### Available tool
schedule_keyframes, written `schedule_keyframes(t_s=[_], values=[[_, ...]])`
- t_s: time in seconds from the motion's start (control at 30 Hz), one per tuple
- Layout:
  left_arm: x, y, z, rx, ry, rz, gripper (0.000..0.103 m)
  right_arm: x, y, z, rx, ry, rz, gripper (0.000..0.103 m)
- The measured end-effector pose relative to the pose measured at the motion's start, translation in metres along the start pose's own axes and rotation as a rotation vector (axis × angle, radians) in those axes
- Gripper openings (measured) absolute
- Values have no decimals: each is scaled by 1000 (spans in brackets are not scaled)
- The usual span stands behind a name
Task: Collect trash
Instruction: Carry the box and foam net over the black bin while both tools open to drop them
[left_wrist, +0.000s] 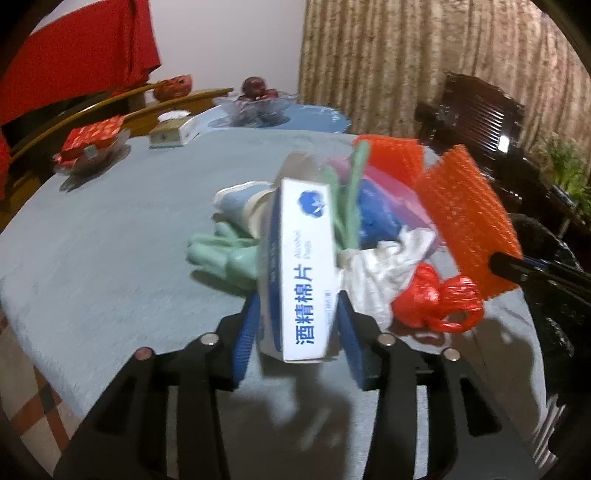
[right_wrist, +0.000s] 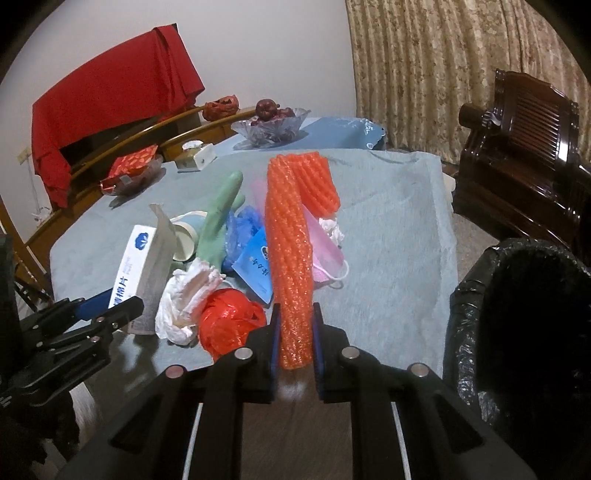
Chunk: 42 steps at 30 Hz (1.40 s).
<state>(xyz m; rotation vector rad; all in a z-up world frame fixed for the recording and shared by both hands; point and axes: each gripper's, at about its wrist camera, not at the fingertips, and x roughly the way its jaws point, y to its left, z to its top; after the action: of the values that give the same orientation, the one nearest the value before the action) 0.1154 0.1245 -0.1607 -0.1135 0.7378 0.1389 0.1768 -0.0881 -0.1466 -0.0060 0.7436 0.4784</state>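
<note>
A heap of trash lies on the grey-blue tablecloth (right_wrist: 388, 221). My left gripper (left_wrist: 298, 299) is shut on a white box of alcohol pads (left_wrist: 303, 266), which stands on edge between the blue pads; the same gripper (right_wrist: 107, 310) and box (right_wrist: 135, 258) show at the left of the right wrist view. My right gripper (right_wrist: 295, 308) is shut on a long orange bubble-wrap roll (right_wrist: 288, 240), seen also as an orange sheet (left_wrist: 469, 218). Around them lie a green rubber glove (right_wrist: 218, 221), a crumpled white tissue (right_wrist: 184, 295), a red plastic bag (right_wrist: 229, 321), a blue packet (right_wrist: 255, 266) and a pink mask (right_wrist: 325, 251).
A bin lined with a black bag (right_wrist: 517, 314) stands just off the table's right edge. At the far side are a glass fruit bowl (right_wrist: 273, 125), a tissue box (right_wrist: 195, 155) and a dish with a red packet (right_wrist: 129, 166). A dark wooden chair (right_wrist: 517, 155) stands beyond the bin.
</note>
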Motion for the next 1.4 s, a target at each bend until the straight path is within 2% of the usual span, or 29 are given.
schedule_keyframes(t_s=[0.13,0.17,0.23,0.6,0.9,1.07,1.2,1.4], values=[[9,17,-1,-60,31,24,48,3,2,-3,0,9,5,15],[10,20,0,-66,30,16,45,4,3,-3,-1,10,8,15],[8,20,2,-56,22,-1,31,4,3,-3,2,10,14,15],[-34,-4,25,-38,-89,-88,29,-32,-8,8,43,-86,19,15],[-55,-78,43,74,-125,-236,29,-85,-41,14,97,-175,-33,15],[-54,-129,46,135,-118,-347,29,-113,-75,4,132,-184,-127,15],[-46,-186,47,198,-93,-444,29,-132,-117,-15,188,-164,-239,15],[-27,-257,44,275,-44,-557,29,-151,-168,-41,276,-136,-349,15]])
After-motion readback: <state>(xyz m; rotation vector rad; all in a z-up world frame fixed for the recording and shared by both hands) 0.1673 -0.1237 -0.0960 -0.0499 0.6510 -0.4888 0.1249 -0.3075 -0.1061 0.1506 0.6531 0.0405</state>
